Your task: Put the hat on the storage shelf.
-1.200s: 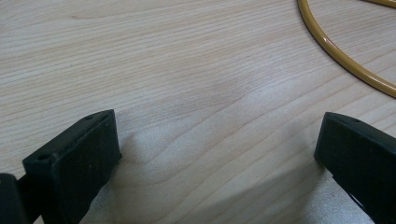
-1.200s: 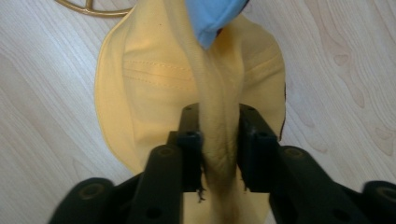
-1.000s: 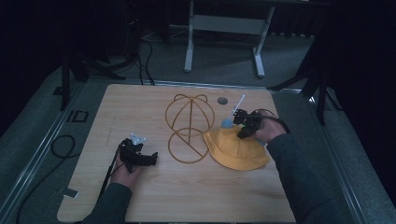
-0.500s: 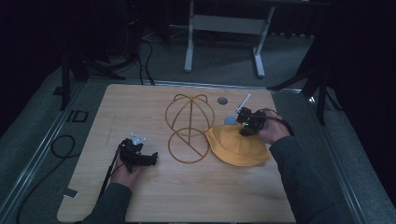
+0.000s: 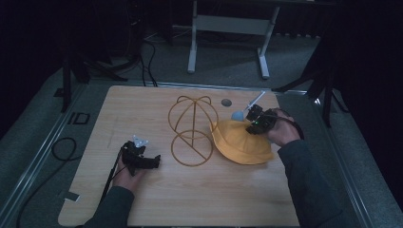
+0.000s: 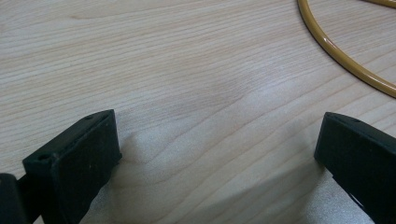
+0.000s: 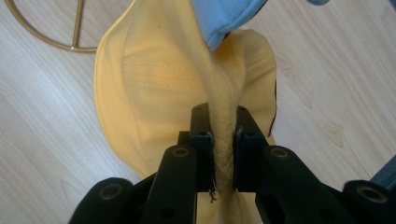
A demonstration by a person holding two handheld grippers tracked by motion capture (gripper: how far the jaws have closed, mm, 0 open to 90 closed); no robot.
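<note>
Right of centre in the high view, the right gripper (image 5: 253,124) pinches the yellow hat (image 5: 240,142) beside the wire stand (image 5: 192,130), likely to lift it; lower left, the left gripper (image 5: 148,162) idles. Its own view shows jaws spread on bare table (image 6: 187,70). The right gripper view shows fabric clamped centrally

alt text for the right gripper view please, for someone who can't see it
The right gripper is shut on a pinched fold of a yellow fabric hat, whose brim spreads out over the light wooden table. A bit of pale blue cloth shows at the top edge, and part of a gold wire stand lies at upper left.
</note>
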